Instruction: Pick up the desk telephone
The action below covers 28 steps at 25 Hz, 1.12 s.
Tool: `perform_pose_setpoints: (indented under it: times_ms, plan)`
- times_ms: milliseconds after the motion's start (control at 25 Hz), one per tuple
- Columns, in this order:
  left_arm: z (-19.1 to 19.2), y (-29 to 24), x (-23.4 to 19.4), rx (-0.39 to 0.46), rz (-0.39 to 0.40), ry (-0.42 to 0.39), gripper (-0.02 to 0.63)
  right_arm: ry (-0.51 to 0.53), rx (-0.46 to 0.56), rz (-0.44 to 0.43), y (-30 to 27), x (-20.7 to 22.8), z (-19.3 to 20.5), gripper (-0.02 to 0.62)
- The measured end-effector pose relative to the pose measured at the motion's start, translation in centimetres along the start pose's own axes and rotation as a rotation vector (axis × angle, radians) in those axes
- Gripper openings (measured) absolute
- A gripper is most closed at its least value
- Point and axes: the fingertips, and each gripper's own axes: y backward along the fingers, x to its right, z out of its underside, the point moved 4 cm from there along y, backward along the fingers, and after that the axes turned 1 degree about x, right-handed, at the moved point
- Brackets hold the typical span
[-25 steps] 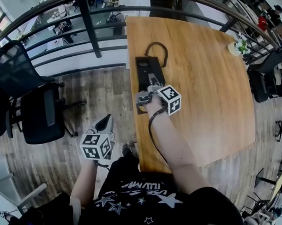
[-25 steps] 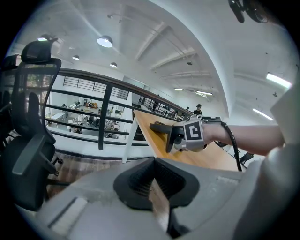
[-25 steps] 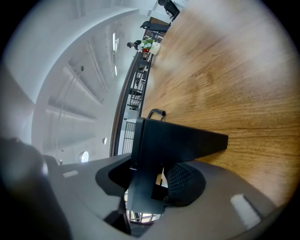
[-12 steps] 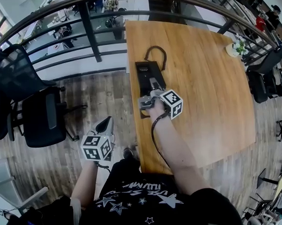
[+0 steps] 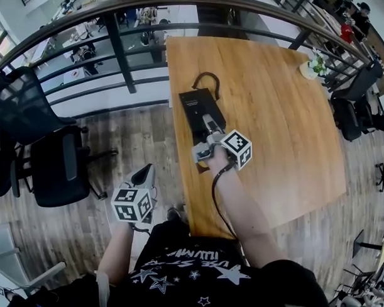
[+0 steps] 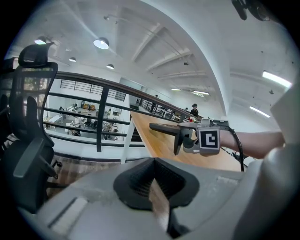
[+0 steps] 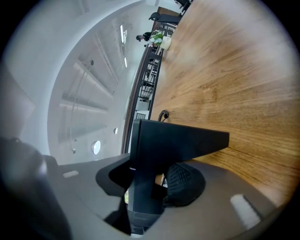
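Grasp is done and the lift looks begun, not finished. The right gripper (image 5: pixel 207 129) has its jaws about half apart, clamped on the near end of the black desk telephone (image 5: pixel 200 105). In the right gripper view the desk telephone (image 7: pixel 178 140) fills the gap between the jaws and sticks out ahead of them over the desk (image 7: pixel 243 84). From the left gripper view the desk telephone (image 6: pixel 166 127) seems held off the desk (image 6: pixel 161 145), its stand hanging under it just ahead of the right gripper (image 6: pixel 183 137). Judged left: raise it fully clear.

The left gripper (image 5: pixel 144 174) has its jaws together with nothing between them, off to the side of the desk (image 5: pixel 272 103) and well apart from the phone.

Hard to tell:
- Whether the far end is clear of the desk.
- Keypad and handset details, which are too dark.
- Where the cord (image 5: pixel 205 77) beyond the jaws ends.
- The near end of the phone, which the right gripper covers in the head view.
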Motion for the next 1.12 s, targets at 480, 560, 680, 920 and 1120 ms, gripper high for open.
perform_pose_setpoints:
  times_ms: [480, 560, 680, 920, 1120]
  plan:
    - [0.0, 2.2, 3.3, 0.048, -0.04, -0.006, 0.002, 0.068, -0.123, -0.08, 6.2, -0.9, -1.8, 0.175]
    - [0.1, 2.6, 3.9, 0.056, -0.049, -0.008, 0.002, 0.077, -0.142, -0.094, 7.2, -0.8, -1.9, 0.176]
    - [0.2, 3.6, 4.6, 0.068, -0.071, -0.007, 0.002, 0.094, -0.166, -0.111, 8.7, -0.4, -2.2, 0.176]
    - [0.8, 4.6, 6.6, 0.074, -0.118, 0.007, 0.002, 0.096, -0.22, -0.125, 11.1, 0.2, -3.5, 0.176]
    - [1.5, 4.7, 9.0, 0.09, -0.149, 0.019, 0.002, 0.114, -0.276, -0.118, 13.0, 0.7, -4.6, 0.176]
